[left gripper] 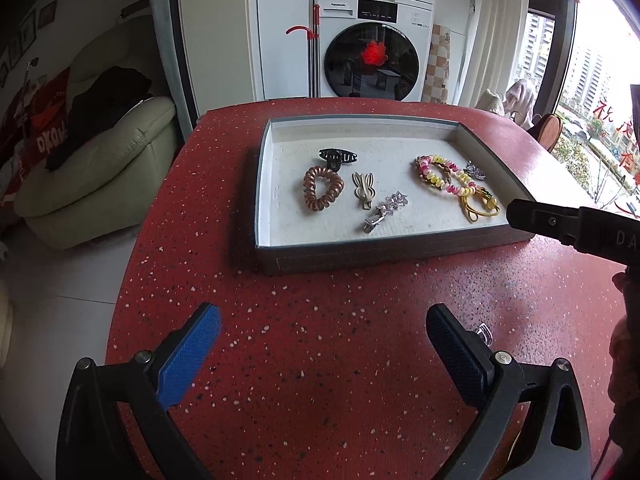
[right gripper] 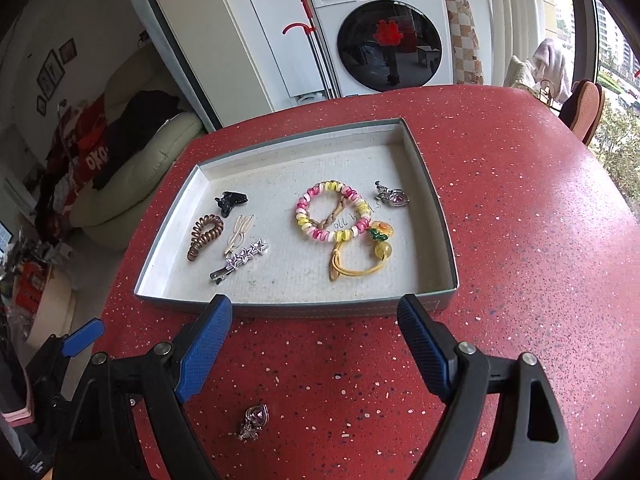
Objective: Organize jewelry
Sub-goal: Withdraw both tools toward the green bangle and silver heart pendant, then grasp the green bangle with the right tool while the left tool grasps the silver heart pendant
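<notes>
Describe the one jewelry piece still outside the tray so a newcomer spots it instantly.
On the red speckled table, look in front of the grey tray, nearest the right gripper. The pink heart pendant lies alone on bare tabletop; its lookalike sits inside the tray.

home | washing machine | cream sofa | red table

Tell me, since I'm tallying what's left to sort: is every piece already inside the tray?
No, a pink heart pendant lies on the red table in front of the tray.
</notes>
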`<state>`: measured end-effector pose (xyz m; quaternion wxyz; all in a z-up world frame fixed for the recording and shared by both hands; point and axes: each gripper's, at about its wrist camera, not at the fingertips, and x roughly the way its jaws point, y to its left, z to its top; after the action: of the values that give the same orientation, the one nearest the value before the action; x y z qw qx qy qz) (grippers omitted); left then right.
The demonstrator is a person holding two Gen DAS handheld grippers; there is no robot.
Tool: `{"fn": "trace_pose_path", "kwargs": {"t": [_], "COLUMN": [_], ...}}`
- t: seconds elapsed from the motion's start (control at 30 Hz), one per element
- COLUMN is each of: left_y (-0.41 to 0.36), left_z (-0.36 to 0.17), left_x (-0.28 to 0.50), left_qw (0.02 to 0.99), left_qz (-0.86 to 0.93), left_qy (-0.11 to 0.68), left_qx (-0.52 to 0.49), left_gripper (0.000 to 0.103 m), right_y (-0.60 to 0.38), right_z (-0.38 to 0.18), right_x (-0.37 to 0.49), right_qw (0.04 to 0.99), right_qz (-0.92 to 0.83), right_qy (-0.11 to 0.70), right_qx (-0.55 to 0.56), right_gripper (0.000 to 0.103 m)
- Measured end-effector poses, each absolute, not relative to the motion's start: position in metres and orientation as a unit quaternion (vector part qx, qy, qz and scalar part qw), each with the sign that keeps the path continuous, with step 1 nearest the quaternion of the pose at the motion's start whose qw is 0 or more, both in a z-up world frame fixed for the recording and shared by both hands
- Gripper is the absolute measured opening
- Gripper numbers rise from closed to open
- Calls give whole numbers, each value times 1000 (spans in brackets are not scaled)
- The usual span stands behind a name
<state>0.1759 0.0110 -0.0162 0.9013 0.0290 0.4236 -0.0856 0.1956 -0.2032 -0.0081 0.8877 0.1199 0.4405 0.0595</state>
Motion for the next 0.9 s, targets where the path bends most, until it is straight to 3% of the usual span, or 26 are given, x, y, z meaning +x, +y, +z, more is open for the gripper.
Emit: {"fn": "trace_pose_path", "kwargs": {"t": [0.9], "left_y": [21], "left_z": [-39], "left_x": [128], "left_qw": [892], "left_qz": [-59], "left_qy": [448], "left_qx": [9], "left_gripper": [103], "right_y": [-217], "right_z": [-29], "right_x": [90], "right_qw": [874], "right_qz": [73], "right_qy": [465], "right_qx": [120], "right_gripper": [87]}}
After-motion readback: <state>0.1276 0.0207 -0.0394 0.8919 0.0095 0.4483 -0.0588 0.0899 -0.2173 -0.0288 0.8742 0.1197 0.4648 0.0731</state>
